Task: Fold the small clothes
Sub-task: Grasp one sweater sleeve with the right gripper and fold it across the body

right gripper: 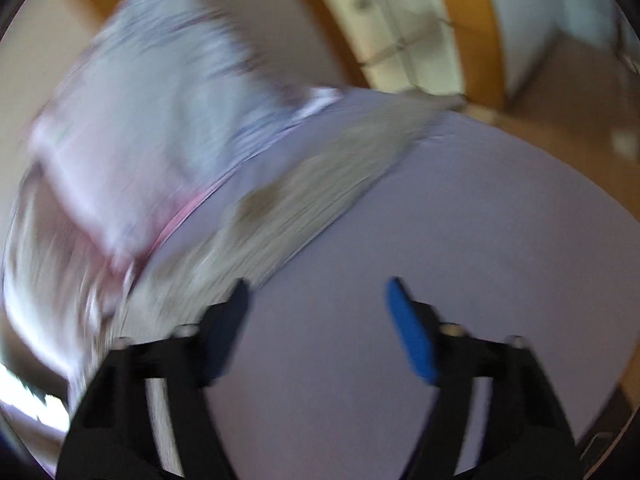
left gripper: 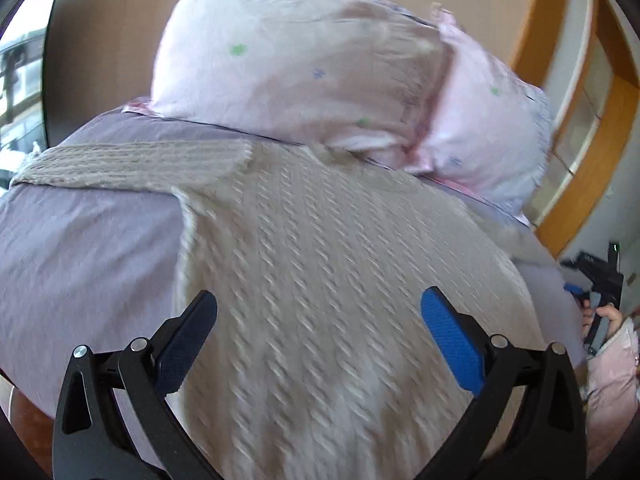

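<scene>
A cream cable-knit sweater (left gripper: 320, 264) lies spread flat on a lilac bed sheet (left gripper: 80, 256), one sleeve (left gripper: 132, 164) stretched out to the left. My left gripper (left gripper: 318, 308) hovers open and empty over the sweater's lower body, blue pads wide apart. In the blurred right wrist view, my right gripper (right gripper: 318, 296) is open and empty over bare sheet (right gripper: 480, 240), just right of the sweater's other sleeve (right gripper: 312, 192). The right gripper also shows in the left wrist view (left gripper: 600, 300) at the bed's right edge, held by a hand.
A pink floral pillow (left gripper: 320, 60) lies at the head of the bed behind the sweater, also seen in the right wrist view (right gripper: 152, 120). A wooden door frame (left gripper: 576, 128) stands to the right. A window (left gripper: 20, 80) is at far left.
</scene>
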{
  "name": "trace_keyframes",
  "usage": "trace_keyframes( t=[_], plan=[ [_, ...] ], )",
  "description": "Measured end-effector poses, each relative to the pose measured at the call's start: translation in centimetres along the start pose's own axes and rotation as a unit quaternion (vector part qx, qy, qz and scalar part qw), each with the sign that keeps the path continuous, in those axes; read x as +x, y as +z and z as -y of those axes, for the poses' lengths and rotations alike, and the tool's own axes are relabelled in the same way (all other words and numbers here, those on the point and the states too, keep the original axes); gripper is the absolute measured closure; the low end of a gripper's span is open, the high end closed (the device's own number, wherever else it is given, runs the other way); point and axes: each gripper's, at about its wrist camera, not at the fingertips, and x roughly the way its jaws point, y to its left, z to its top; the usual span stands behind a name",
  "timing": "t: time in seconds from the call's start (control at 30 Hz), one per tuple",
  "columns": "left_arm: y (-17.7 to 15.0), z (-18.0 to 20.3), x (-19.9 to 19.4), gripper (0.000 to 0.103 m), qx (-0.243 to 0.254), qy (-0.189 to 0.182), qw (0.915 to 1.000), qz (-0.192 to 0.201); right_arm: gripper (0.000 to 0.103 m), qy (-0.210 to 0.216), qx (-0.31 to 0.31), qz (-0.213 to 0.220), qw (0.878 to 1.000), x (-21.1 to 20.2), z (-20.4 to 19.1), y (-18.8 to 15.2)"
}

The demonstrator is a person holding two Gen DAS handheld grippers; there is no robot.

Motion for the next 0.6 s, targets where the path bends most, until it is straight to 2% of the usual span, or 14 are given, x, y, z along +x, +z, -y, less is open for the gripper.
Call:
trace_keyframes(
  t=[0.1,0.27,0.33,0.37,0.4,0.43,0.47,0.53,0.57,0.6],
  plan=[
    [1.7,-1.5,1.2,0.001,0.007,0.037,0.9993,-0.001,0.06,-0.005,0.056,-0.005,0.998,2.9,1.9,3.0],
    [3.8,-4.6,2.5,0.001,-0.019,0.066,0.9976,-0.006,0.063,-0.006,0.092,0.02,0.996,6.2,2.4,6.7],
    [4.2,-5.8,2.6,0.001,-0.036,0.07,0.9969,-0.005,0.068,-0.006,0.097,0.031,0.995,6.8,2.7,7.6],
    [4.5,-6.6,2.7,0.001,-0.045,0.073,0.9963,-0.004,0.074,-0.011,0.1,0.035,0.994,7.0,2.9,8.0],
    [4.8,-7.7,2.9,0.001,-0.059,0.081,0.9949,-0.006,0.098,-0.021,0.105,0.033,0.994,7.3,3.4,8.2],
    [5.1,-8.5,3.1,0.001,-0.068,0.086,0.9939,-0.007,0.097,-0.016,0.109,0.035,0.993,7.3,3.4,8.3],
    [5.3,-9.4,3.1,0.001,-0.075,0.09,0.993,-0.007,0.097,-0.02,0.102,0.039,0.994,6.7,3.3,8.4],
    [5.9,-11.6,2.8,0.001,-0.09,0.104,0.9905,-0.003,0.098,-0.03,0.024,0.086,0.996,4.4,-0.3,7.8],
    [6.2,-12.5,2.7,0.002,-0.096,0.109,0.9894,-0.001,0.098,-0.025,-0.017,0.104,0.994,3.3,-2.5,7.2],
    [6.6,-13.7,2.4,0.003,-0.105,0.117,0.9876,0.004,0.098,-0.001,-0.065,0.117,0.991,1.7,-5.7,6.2]
  ],
)
